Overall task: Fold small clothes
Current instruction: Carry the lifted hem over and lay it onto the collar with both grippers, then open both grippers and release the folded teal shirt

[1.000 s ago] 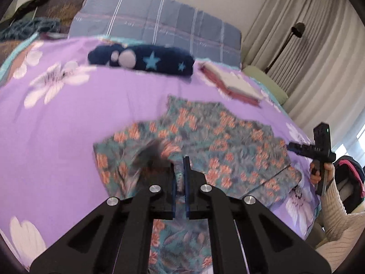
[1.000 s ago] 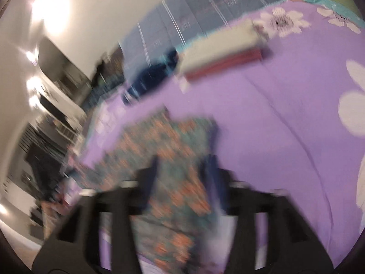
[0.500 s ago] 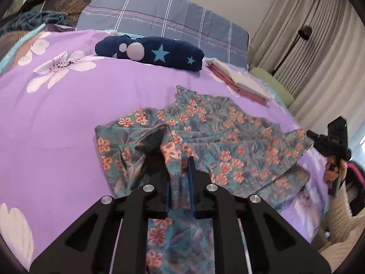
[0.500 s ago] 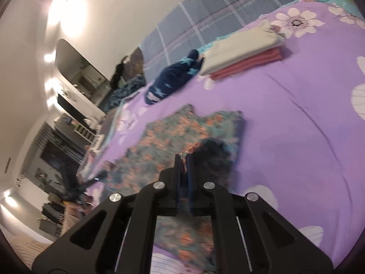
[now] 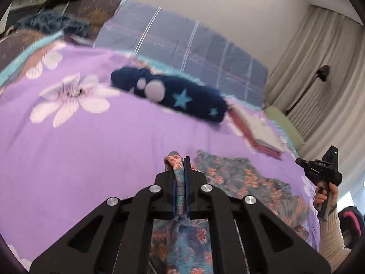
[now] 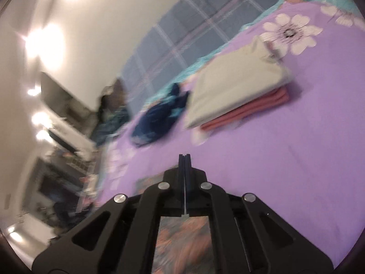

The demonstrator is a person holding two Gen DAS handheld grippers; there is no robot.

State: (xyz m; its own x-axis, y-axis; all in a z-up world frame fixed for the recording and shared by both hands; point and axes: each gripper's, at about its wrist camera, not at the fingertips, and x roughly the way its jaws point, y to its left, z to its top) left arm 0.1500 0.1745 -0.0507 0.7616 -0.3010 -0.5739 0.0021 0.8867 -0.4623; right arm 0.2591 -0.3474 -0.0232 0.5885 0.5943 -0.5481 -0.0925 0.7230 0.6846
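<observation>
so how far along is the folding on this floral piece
Done: a beige and pink folded stack sits by the pillow. In hand: the left gripper pinches the floral garment; the right gripper is shut, floral cloth beneath it. Left: the garment isn't folded flat yet, and the navy star piece lies bunched.

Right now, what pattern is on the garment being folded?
Teal with orange-pink flowers, clearest in the left wrist view: garment.

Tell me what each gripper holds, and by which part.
The left gripper pinches a bunched edge of the floral garment. The right gripper is shut; its hold cannot be told.
</observation>
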